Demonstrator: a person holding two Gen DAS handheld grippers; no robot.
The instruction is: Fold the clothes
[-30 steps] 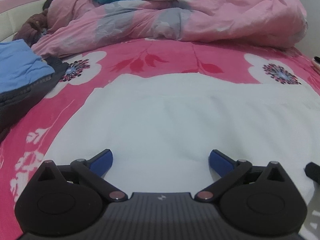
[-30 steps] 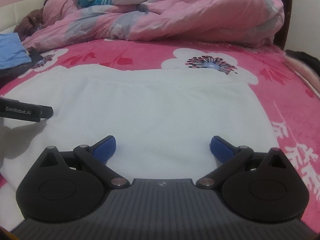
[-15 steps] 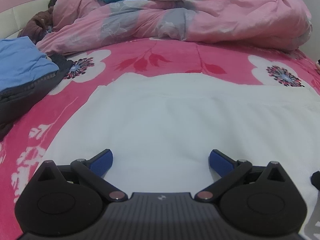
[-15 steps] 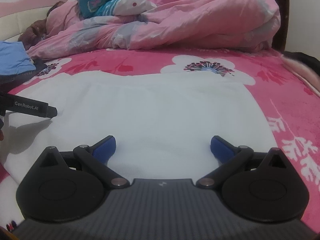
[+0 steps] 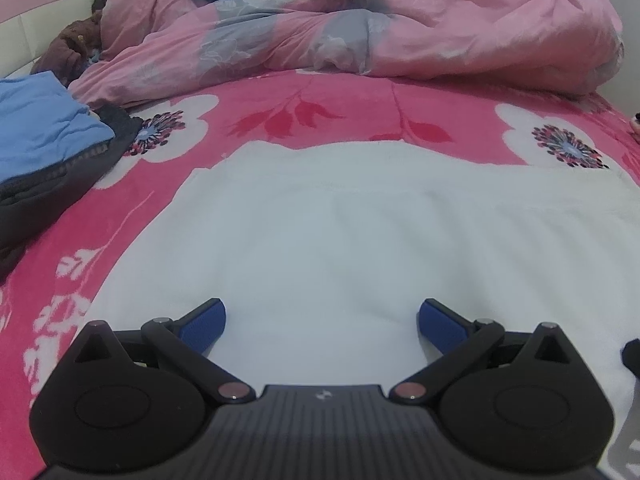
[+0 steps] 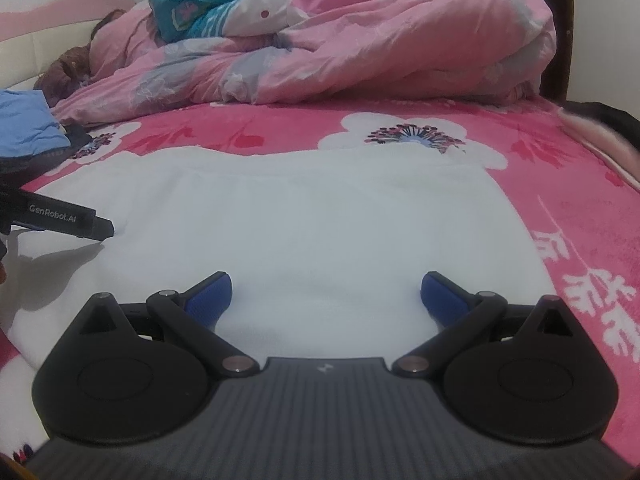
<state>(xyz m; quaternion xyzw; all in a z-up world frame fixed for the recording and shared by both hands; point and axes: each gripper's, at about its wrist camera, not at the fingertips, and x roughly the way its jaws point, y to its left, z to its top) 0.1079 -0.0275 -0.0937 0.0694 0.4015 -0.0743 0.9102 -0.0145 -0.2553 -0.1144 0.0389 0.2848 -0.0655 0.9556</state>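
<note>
A white garment lies spread flat on the pink flowered bedsheet, filling the near middle of both views. My left gripper hovers over its near part, open, with nothing between its blue pads. In the right wrist view the same white garment lies ahead. Low over it stands my right gripper, open and empty. The left gripper's black finger reaches in from the left edge, just above the cloth.
A folded blue cloth rests on dark clothes at the left. A bunched pink quilt with a teal cloth on top fills the back of the bed. A dark item lies at the right bed edge.
Both cameras have tilted up and pulled back slightly, so more of the quilt and wall shows. The left gripper's finger reaches further into the right view. Both grippers stay open.
</note>
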